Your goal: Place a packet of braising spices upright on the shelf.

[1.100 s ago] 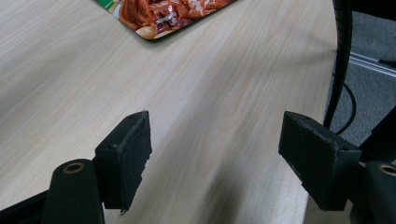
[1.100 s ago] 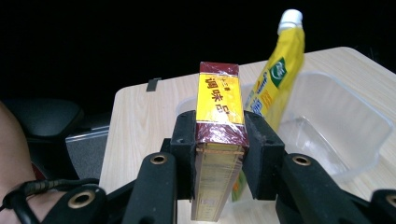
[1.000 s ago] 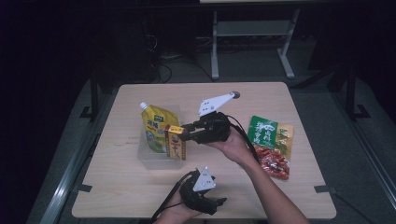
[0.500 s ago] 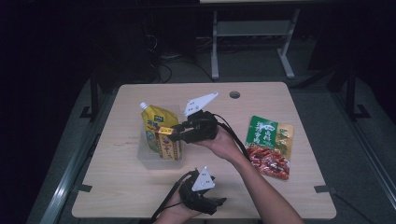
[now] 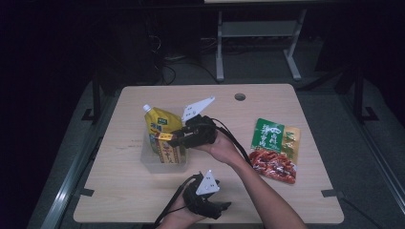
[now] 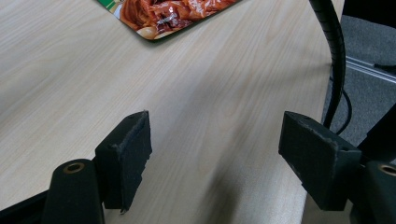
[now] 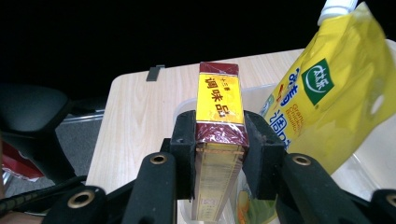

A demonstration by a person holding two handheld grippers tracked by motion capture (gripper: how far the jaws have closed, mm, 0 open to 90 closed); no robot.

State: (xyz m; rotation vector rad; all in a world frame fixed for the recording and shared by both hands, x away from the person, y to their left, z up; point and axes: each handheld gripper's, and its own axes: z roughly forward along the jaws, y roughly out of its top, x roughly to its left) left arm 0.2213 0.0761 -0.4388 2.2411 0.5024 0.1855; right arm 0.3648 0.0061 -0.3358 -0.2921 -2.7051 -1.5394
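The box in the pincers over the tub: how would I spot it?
On the wooden table, find the clear plastic tub left of centre. The right gripper is clamped on a slim box above it. Unlike the yellow spouted pouch beside it, the box is rigid, yellow-faced with dark red ends.

The place looks like a lab or test room set up for recording, not a home. A plain wooden desk (image 5: 286, 191) with a round cable hole (image 5: 239, 97) stands alone on grey carpet (image 5: 377, 157), lit from above while the room around it is dark. Beyond its far edge, loose cables (image 5: 167, 71) lie on the floor beside the metal frame of a second desk (image 5: 258, 33). A metal rail (image 5: 71, 191) runs along the left side.
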